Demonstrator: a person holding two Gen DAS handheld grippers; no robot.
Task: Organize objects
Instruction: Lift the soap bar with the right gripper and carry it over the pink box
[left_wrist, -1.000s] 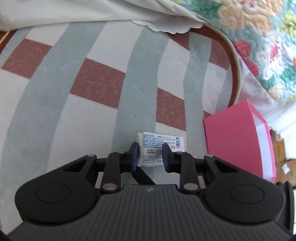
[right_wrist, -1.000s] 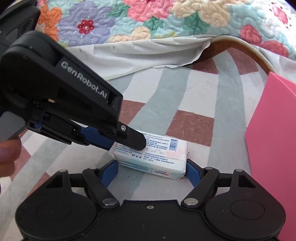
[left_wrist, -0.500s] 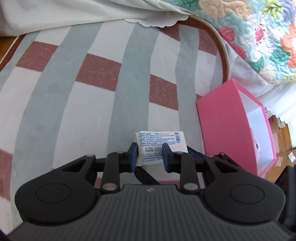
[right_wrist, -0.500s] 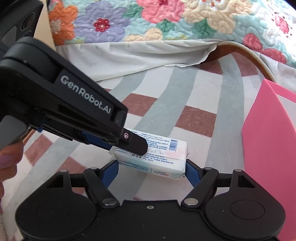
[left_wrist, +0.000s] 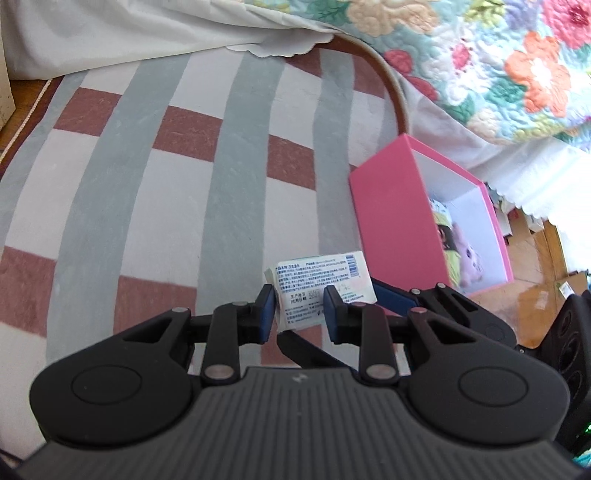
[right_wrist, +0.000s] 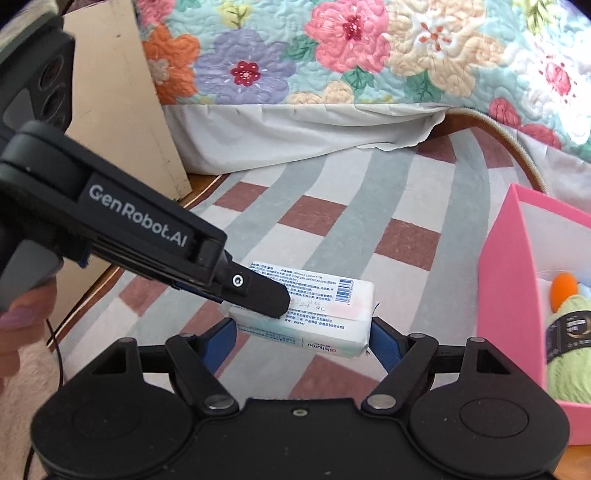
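A white tissue pack with blue print and a barcode (left_wrist: 317, 280) (right_wrist: 317, 314) is held in the air above the striped rug by both grippers. My left gripper (left_wrist: 300, 308) is shut on its short side; in the right wrist view it reaches in from the left (right_wrist: 258, 295). My right gripper (right_wrist: 303, 334) is shut on the pack's two ends. An open pink box (left_wrist: 391, 221) (right_wrist: 517, 295) stands on the rug to the right. It holds a plush toy (left_wrist: 469, 254), green yarn (right_wrist: 569, 350) and an orange thing (right_wrist: 563, 290).
A rug (left_wrist: 147, 184) with grey, white and brown stripes covers the floor. A bed with a floral quilt (right_wrist: 332, 55) and a white skirt (right_wrist: 295, 136) runs along the far side. A beige panel (right_wrist: 122, 110) stands at the left. Wood floor (left_wrist: 535, 258) shows beyond the box.
Both grippers have risen with the tissue pack between them and shifted toward the pink box. The box's inside has come into view.
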